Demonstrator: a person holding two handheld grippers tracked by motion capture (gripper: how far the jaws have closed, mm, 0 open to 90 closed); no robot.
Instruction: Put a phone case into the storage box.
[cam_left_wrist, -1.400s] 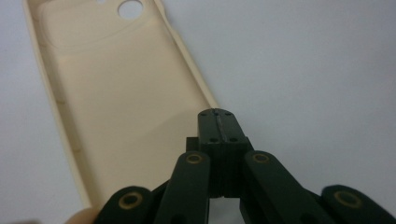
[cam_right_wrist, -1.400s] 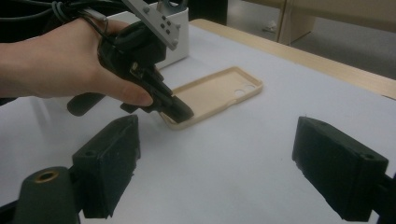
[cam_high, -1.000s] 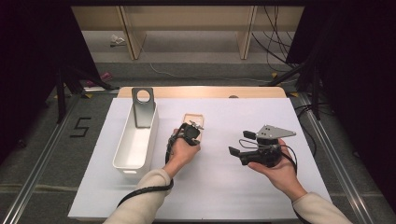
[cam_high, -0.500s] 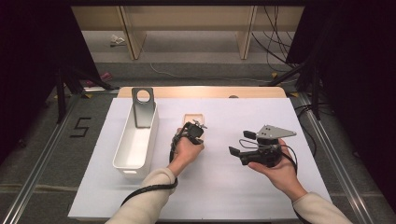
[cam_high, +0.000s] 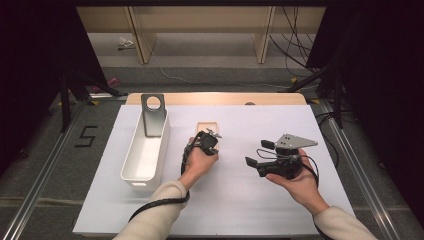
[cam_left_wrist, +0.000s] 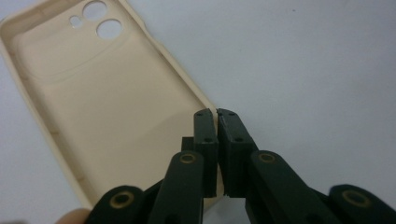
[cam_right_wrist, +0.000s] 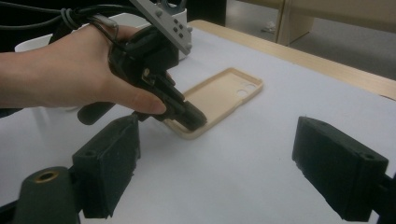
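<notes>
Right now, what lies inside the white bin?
The white bin looks empty, apart from a grey metal bracket standing at its far end. Its near inner wall is hidden.

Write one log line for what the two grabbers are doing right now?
left gripper: shut on phone case edge | right gripper: open, off to the side | white bin: left of case

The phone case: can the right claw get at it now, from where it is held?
Probably yes. The right claw is open and faces the beige phone case across bare white table. Only the near end is taken: the left claw is shut on that edge, so the far end stays free.
</notes>
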